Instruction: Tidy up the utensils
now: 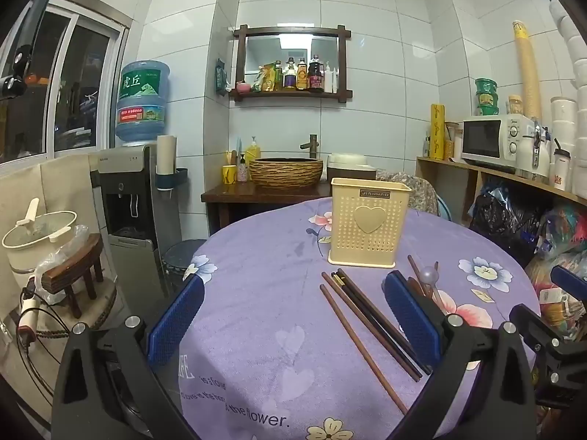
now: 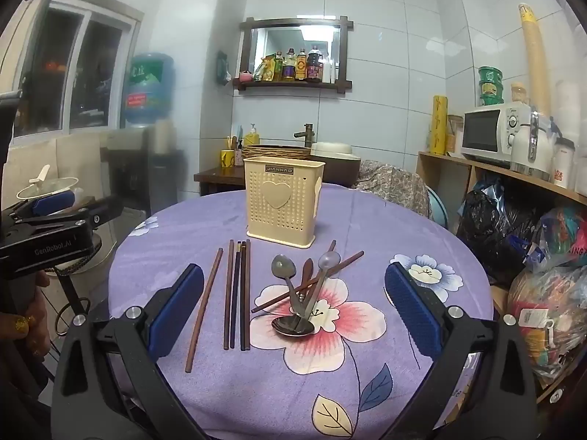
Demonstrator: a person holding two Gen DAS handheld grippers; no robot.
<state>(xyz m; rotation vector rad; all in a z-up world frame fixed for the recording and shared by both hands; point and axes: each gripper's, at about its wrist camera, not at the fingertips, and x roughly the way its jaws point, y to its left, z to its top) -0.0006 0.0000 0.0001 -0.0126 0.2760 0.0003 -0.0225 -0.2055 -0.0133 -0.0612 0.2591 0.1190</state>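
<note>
both tongs were spread wide and held nothing: the right gripper (image 2: 294,306) hung over the spoon pile (image 2: 301,293), the left gripper (image 1: 293,315) over the chopsticks (image 1: 367,326). both heaps lay just in front of the cream holder (image 2: 284,201), chopsticks to its left, spoons to its right. lifting one loose chopstick by its middle looked the surest start. the table's (image 2: 458,330) rim curved away well behind the holder, with bare cloth all around.
</note>
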